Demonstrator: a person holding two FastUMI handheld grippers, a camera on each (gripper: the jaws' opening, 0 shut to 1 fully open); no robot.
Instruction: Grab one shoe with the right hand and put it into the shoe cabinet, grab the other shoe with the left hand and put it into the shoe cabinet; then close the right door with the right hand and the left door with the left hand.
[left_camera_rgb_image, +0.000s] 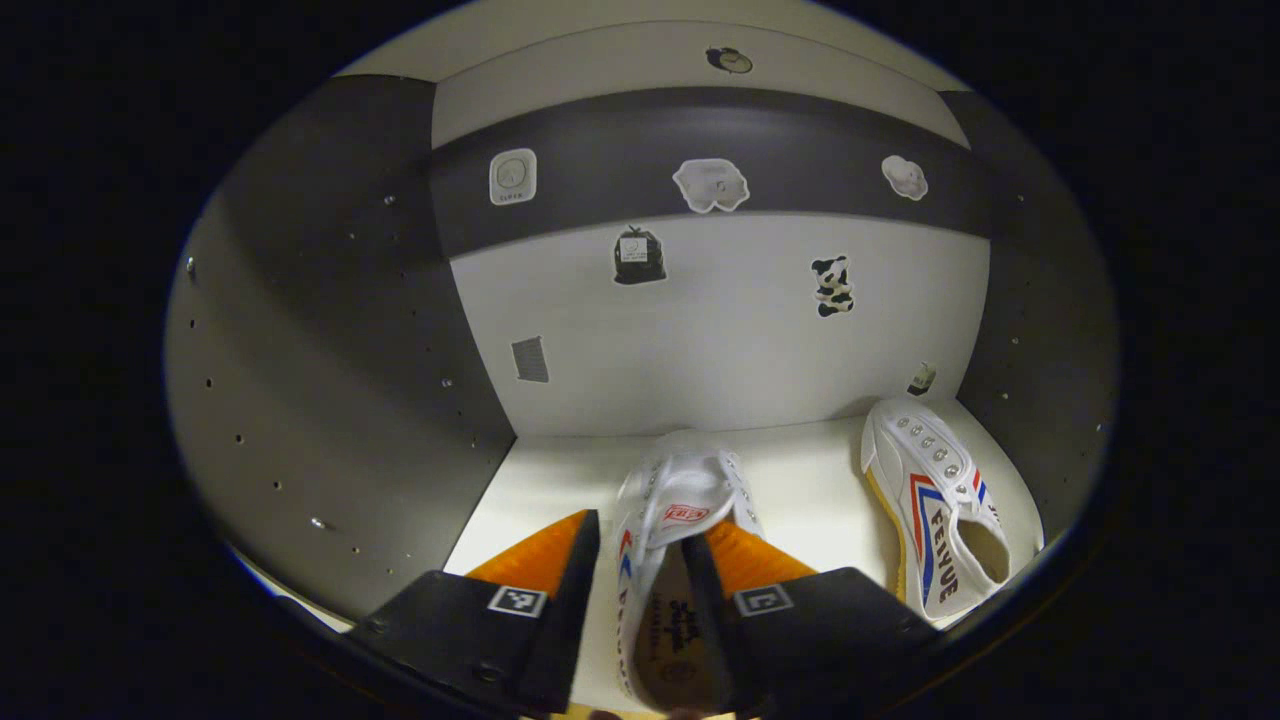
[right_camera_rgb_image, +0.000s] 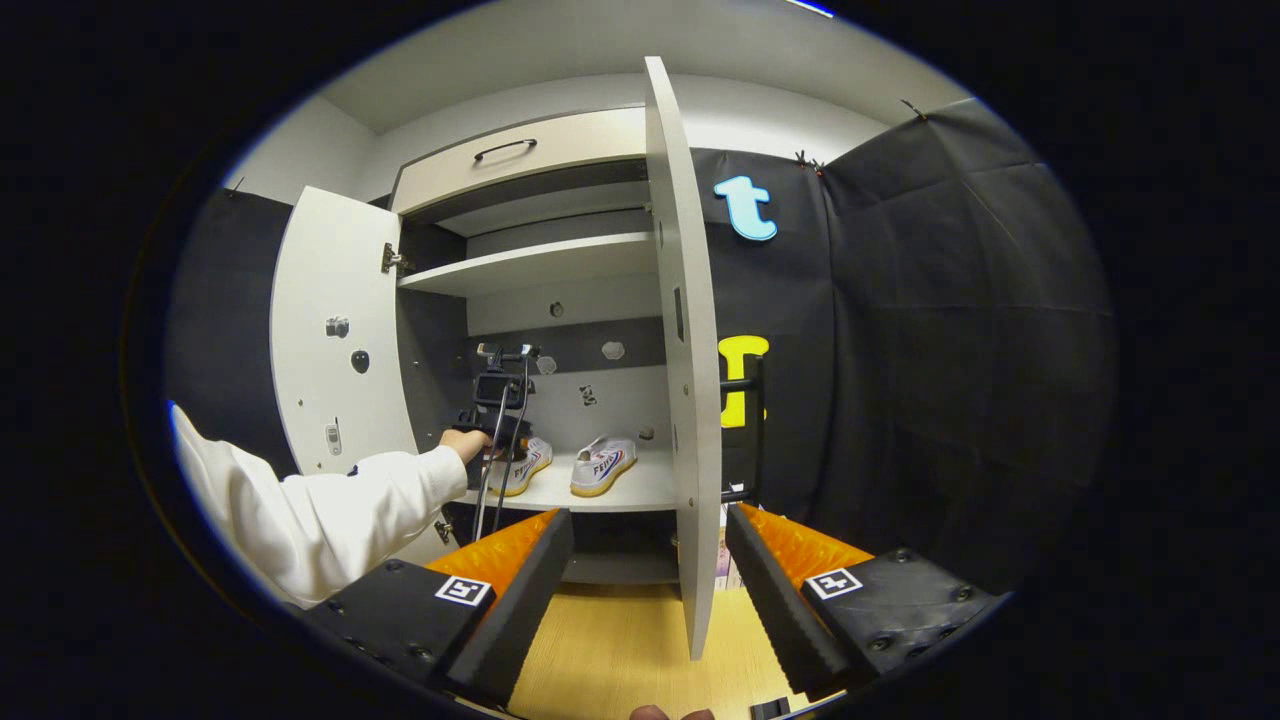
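right gripper view: the right gripper (right_camera_rgb_image: 648, 585) is wide open, the right door (right_camera_rgb_image: 683, 380) edge-on just beyond its jaws; left gripper (left_camera_rgb_image: 640, 585) straddles a shoe's (left_camera_rgb_image: 672, 510) heel, grip unclear.

Two shoes, two doors

Two white canvas shoes with red and blue stripes (left_camera_rgb_image: 672, 520) (left_camera_rgb_image: 940, 500) sit on one white cabinet shelf (left_camera_rgb_image: 810, 480); two white cabinet doors (right_camera_rgb_image: 335, 330) (right_camera_rgb_image: 685, 350) stand open.

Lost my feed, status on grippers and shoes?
Left gripper astride white canvas shoe on cabinet shelf, grip unclear. Second white shoe shelved alongside. Right gripper open, facing open right door.
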